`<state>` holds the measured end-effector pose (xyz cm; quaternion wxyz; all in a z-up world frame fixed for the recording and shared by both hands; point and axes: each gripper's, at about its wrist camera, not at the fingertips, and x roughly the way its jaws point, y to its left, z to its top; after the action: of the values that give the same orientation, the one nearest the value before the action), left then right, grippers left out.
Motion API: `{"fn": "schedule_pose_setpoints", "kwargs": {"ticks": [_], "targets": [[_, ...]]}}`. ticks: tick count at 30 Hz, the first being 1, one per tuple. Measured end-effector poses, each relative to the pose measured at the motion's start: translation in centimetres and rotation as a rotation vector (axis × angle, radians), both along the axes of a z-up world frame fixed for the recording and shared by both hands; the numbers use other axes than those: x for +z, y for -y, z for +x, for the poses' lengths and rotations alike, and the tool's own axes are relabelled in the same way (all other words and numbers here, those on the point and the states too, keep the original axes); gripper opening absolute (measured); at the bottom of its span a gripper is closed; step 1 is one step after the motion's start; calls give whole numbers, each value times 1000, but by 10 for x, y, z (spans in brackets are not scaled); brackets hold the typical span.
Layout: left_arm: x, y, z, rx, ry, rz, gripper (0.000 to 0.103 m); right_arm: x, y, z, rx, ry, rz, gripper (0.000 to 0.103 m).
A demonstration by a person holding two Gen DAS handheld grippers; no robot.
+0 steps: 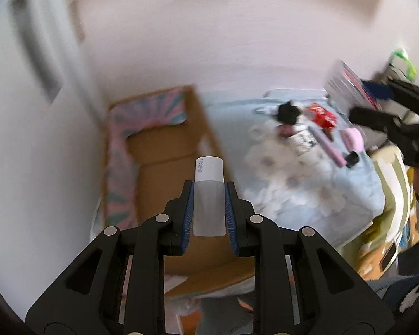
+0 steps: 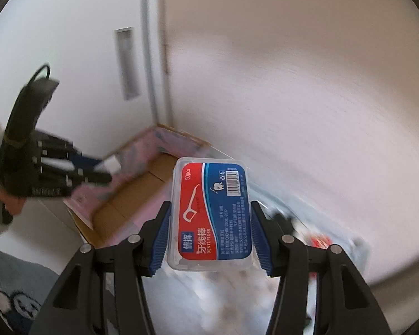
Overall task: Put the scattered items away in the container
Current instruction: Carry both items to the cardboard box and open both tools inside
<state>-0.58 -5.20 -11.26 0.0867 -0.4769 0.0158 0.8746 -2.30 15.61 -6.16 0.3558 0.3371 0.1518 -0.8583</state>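
Carrying two items at once: my left gripper (image 1: 208, 195) has its fingers clamped across a bottle (image 1: 209, 195), cap forward, poised over the box (image 1: 164, 150) ahead. My right gripper (image 2: 209, 229) pinches a floss case (image 2: 209, 215) by its long sides, short of the box (image 2: 142, 192). More clutter (image 1: 307, 128) lies on the bed (image 1: 335, 195), right of the left fingers.

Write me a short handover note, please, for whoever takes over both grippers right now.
Left gripper: shut on a frosted cylindrical bottle with a white cap, held over the open brown cardboard box with pink lining.
Right gripper: shut on a clear plastic dental floss box with a red-and-blue label, near the cardboard box.
Done: the box floor in view looks bare.
Left: drop both, then clear the items on the light blue bedding.
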Motion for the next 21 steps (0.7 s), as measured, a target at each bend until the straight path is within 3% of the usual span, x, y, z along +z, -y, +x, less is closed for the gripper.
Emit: {"fn": "schedule_pose_setpoints", "kwargs": {"ticks": [6, 10, 16, 21], "targets": [[-42, 31, -4, 77, 59, 78, 19, -21, 101, -42, 122, 102, -3, 50], [-66, 40, -12, 98, 105, 118, 19, -49, 165, -76, 143, 178, 42, 50], [-90, 46, -23, 105, 164, 115, 19, -104, 223, -108, 185, 254, 168, 50], [-99, 44, -25, 96, 182, 123, 19, -138, 247, -122, 194, 285, 241, 50]]}}
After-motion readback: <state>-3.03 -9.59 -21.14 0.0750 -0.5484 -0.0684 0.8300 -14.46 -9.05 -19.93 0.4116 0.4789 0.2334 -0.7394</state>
